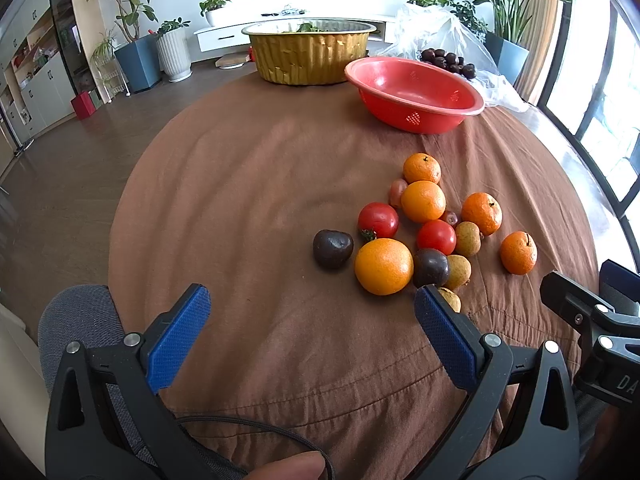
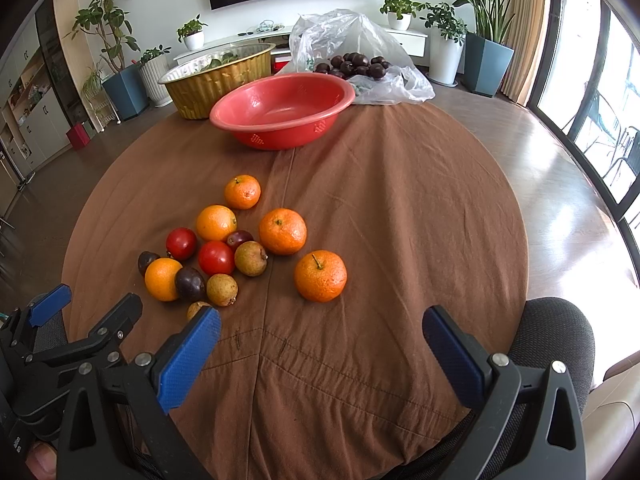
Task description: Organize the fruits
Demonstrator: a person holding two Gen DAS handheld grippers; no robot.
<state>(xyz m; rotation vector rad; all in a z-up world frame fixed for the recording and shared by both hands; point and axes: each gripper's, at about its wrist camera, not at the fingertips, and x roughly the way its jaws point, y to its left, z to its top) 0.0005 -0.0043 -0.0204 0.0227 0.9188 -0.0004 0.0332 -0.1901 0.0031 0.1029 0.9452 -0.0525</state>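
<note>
Beyond loose fruit, empty red basin (image 2: 280,114), greens in gold pan (image 2: 218,76)

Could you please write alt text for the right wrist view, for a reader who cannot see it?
Loose fruit lies on a brown tablecloth ahead of the open right gripper. An empty red bowl sits behind, with a gold tub and bagged dark fruit.

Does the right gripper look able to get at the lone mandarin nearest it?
Probably yes. The right gripper is open, and the mandarin sits just ahead of its fingers, apart from the other fruit, with only bare tablecloth between.
</note>
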